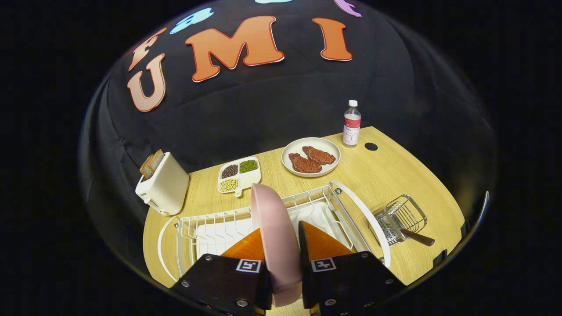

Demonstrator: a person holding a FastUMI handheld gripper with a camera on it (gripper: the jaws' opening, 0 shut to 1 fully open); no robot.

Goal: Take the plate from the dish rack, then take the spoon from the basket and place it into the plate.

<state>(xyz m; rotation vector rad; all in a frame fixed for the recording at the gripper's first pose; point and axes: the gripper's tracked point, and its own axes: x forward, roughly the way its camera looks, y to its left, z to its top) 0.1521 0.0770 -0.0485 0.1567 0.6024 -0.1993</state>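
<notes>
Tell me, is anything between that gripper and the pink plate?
No. The hand-held gripper already has the pink plate on edge between its fingers, above the white dish rack. The spoon waits in the wire basket beside the rack.

The gripper view rides on the gripper (283, 245) and looks forward and down along its two fingers (246, 248) from close above the dish rack (333, 206). Beyond them it takes in the wooden table (377, 175), out to the booth's black cloth wall (263, 109) behind.
</notes>
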